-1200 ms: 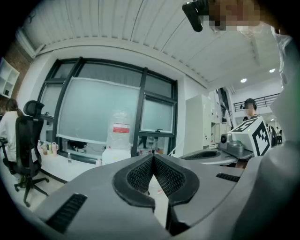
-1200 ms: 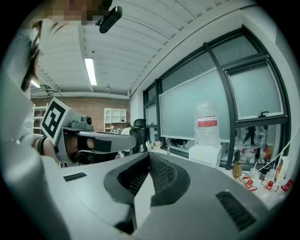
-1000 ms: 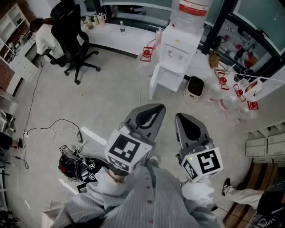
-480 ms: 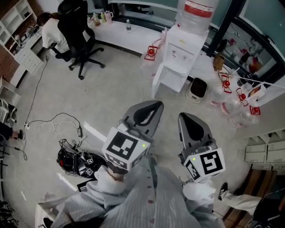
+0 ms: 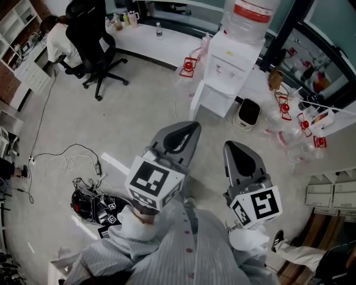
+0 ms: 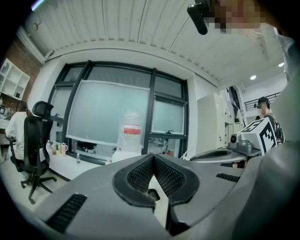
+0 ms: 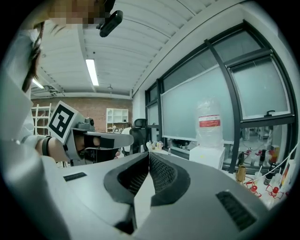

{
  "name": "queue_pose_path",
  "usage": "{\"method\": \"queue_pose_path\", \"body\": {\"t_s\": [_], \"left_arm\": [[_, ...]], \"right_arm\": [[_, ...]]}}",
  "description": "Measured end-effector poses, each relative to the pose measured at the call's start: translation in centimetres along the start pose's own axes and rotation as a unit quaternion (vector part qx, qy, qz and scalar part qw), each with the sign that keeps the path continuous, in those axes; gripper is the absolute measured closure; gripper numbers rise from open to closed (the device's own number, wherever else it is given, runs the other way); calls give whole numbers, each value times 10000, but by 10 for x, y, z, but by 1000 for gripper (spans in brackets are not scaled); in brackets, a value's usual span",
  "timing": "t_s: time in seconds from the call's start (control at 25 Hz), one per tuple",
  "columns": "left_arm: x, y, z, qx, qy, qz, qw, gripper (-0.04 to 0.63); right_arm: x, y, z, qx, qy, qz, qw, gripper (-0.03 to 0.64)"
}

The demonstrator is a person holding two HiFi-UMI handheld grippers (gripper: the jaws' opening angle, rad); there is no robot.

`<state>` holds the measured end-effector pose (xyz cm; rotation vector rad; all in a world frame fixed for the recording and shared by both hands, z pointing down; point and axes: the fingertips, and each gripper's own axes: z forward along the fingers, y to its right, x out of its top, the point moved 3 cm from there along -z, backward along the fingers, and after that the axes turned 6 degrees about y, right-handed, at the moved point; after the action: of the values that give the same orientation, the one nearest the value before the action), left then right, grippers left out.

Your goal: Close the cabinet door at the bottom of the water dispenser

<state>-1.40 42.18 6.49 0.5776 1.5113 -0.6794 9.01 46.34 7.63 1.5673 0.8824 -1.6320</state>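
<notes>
White cabinet door (image 5: 200,103) under the white water dispenser (image 5: 236,55) stands open, well ahead across the floor (image 5: 128,106). The grey left gripper (image 5: 193,128) and right gripper (image 5: 231,147), jaws pressed together on nothing, have edged toward it. I reckon the push itself hasn't begun.

water dispenser (image 5: 231,64): the bottle (image 5: 249,16) on top is cut off by the head view's upper edge, and its label print is too small to read. the cabinet door (image 5: 196,106) at the dispenser's foot stands ajar; the compartment behind it cannot be made out. in the gripper views, the left gripper (image 6: 153,157) and the right gripper (image 7: 148,154) hide the dispenser's lower half. left of the dispenser, a chair (image 5: 89,36) mostly hides a seated person (image 5: 53,42).
</notes>
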Motion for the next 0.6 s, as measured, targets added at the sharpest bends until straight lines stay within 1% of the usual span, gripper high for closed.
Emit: {"method": "queue_pose_path", "body": {"t_s": [0.36,0.6], "left_arm": [[9,-91,68,-256,-58,41,9996,584],[11,-149,104,-526,-148,106,9984,584]], "right_arm": [[7,41,104,-221,-11,-10,9998,602],[9,60,166,-504,-32,26,9987,602]]}}
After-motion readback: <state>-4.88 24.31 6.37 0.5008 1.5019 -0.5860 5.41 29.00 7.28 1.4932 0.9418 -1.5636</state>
